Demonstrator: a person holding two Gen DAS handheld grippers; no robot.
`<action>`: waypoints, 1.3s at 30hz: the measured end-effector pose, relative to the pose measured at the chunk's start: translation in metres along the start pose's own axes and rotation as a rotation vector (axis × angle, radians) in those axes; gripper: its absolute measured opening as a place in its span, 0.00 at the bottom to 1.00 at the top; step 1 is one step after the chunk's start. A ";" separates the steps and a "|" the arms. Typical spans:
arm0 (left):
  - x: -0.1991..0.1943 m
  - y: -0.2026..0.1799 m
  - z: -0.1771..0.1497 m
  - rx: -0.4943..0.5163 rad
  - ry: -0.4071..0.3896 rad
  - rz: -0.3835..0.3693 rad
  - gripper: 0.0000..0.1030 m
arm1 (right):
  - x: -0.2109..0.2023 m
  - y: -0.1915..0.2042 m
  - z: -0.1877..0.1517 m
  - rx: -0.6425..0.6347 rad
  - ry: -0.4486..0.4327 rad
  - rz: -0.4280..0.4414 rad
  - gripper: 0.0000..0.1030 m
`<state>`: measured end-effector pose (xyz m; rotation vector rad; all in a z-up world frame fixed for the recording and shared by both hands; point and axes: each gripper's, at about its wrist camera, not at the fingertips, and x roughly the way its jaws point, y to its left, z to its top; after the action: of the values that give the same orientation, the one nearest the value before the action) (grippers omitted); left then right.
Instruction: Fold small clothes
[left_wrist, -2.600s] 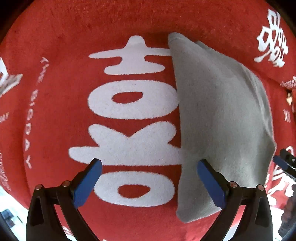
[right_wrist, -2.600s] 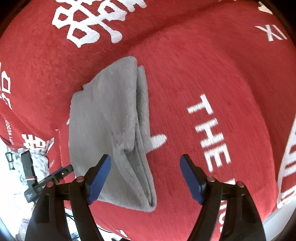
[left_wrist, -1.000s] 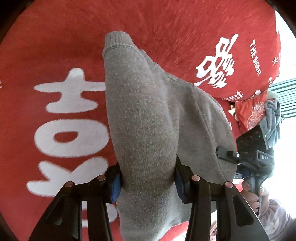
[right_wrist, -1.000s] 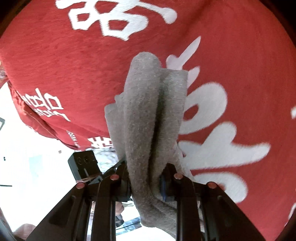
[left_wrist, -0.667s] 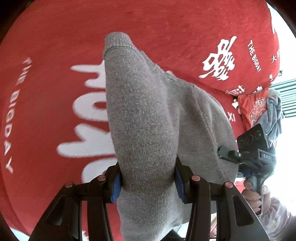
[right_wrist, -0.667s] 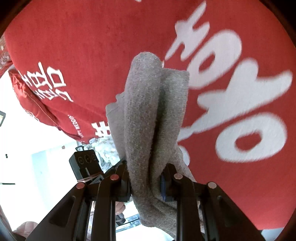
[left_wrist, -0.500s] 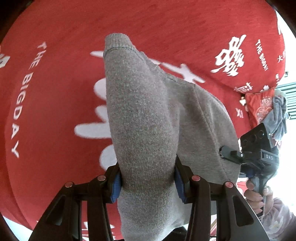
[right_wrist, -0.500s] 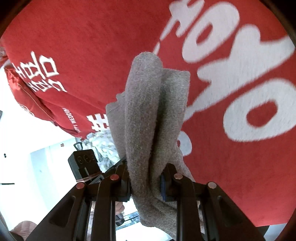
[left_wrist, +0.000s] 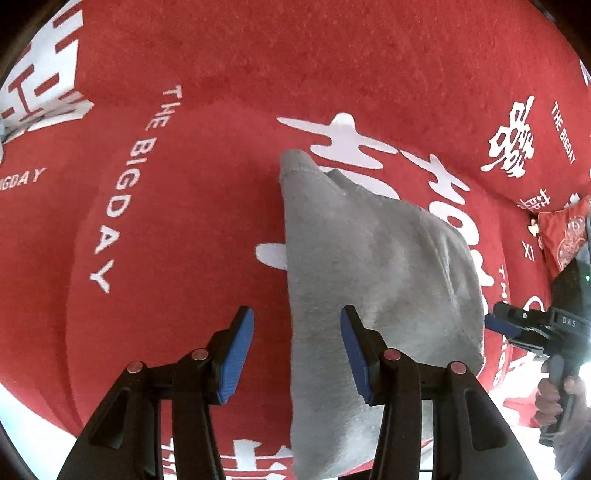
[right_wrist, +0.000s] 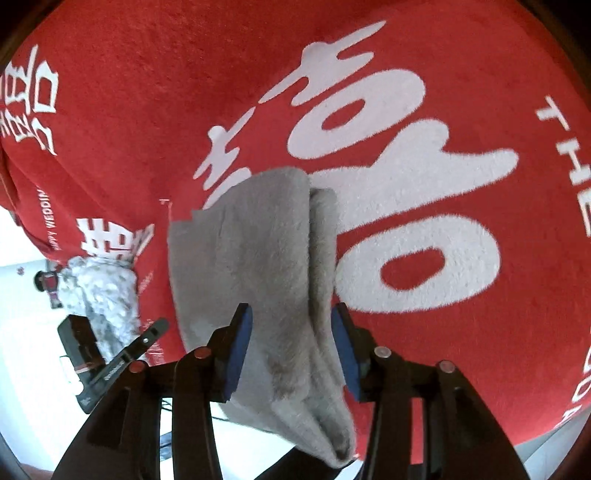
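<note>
A folded grey knit garment (left_wrist: 369, 266) lies on the red cloth (left_wrist: 184, 110) with white lettering. My left gripper (left_wrist: 295, 354) stands open over the garment's near left edge; its left pad is clear of the fabric and its right finger hangs over it. In the right wrist view the same garment (right_wrist: 258, 258) shows as a thick folded bundle running between the blue pads. My right gripper (right_wrist: 291, 347) is opening, with the bundle loose between its jaws. The right gripper (left_wrist: 517, 325) also shows at the garment's right side, held by a hand (left_wrist: 554, 398).
The red cloth (right_wrist: 406, 55) drops off near the lower frame edges onto a white floor. A red cushion (left_wrist: 565, 236) sits at the far right. A speckled white sleeve (right_wrist: 103, 291) and the left gripper (right_wrist: 122, 358) show at the lower left.
Both grippers carried the lifted garment sideways across the cloth and set it down. The left jaws no longer clamp it, and the right jaws have spread apart around the bundle.
</note>
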<state>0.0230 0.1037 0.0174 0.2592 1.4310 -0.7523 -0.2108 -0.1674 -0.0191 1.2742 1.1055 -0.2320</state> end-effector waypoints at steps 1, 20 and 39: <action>0.002 0.000 -0.003 0.011 0.009 0.009 0.48 | 0.003 -0.002 -0.001 0.006 0.015 0.005 0.48; 0.027 -0.018 -0.024 0.050 0.061 0.136 0.48 | 0.028 0.011 -0.027 -0.200 0.014 -0.329 0.11; 0.014 -0.027 -0.042 0.072 0.170 0.192 0.48 | 0.002 0.016 -0.062 -0.101 0.072 -0.454 0.11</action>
<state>-0.0275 0.1038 0.0051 0.5196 1.5154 -0.6361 -0.2315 -0.1093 -0.0035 0.9357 1.4435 -0.4661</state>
